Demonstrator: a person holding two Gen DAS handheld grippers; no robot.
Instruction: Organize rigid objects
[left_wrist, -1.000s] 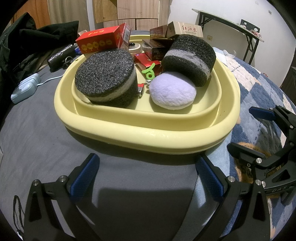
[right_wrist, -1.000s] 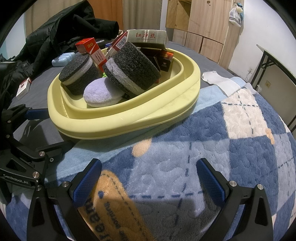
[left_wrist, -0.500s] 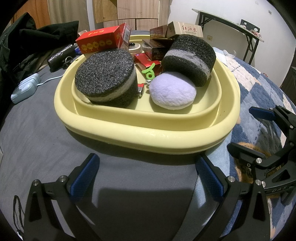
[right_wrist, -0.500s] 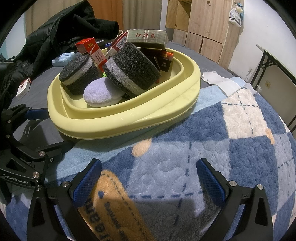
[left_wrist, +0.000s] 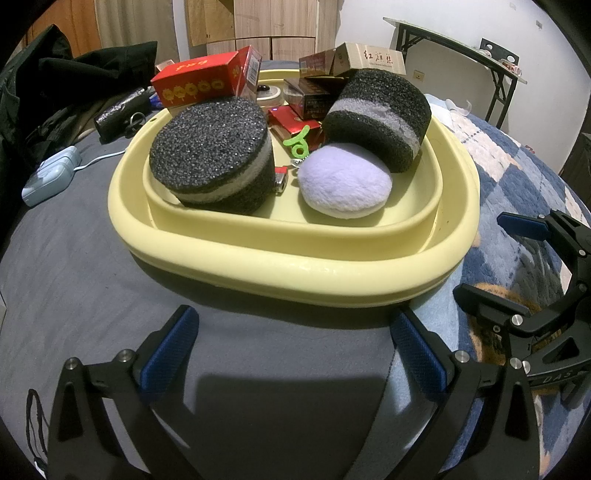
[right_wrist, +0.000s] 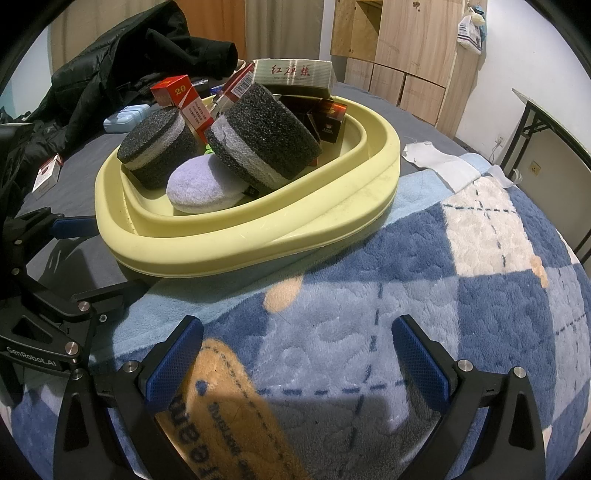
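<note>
**A:** On the bed, at twelve o'clock from both cameras, sits the yellow basin (left_wrist: 295, 258). What's in it?

**B:** Two black foam discs (left_wrist: 212, 158), one flat and one tilted, a lilac plush pad (left_wrist: 345, 184), and at the far side a pile of small boxes, including a red box (left_wrist: 199, 79) and a pale carton (right_wrist: 293, 74).

**A:** And the tools?

**B:** The left hand-held gripper (left_wrist: 291, 354) hangs over grey sheet at six o'clock of the basin, fingers wide apart, nothing between them. The right hand-held gripper (right_wrist: 297, 360) is likewise spread and empty over the checked blanket (right_wrist: 480, 295), at about four o'clock of the basin.

**A:** So which step?

**B:** I judge none is under way: both are poised short of the rim. Sorting looks not yet begun.

**A:** Next move?

**B:** Probably a reach over the near rim to a box. The foam discs block the path, so it calls for going high, then closing on the box's narrow faces.
</note>
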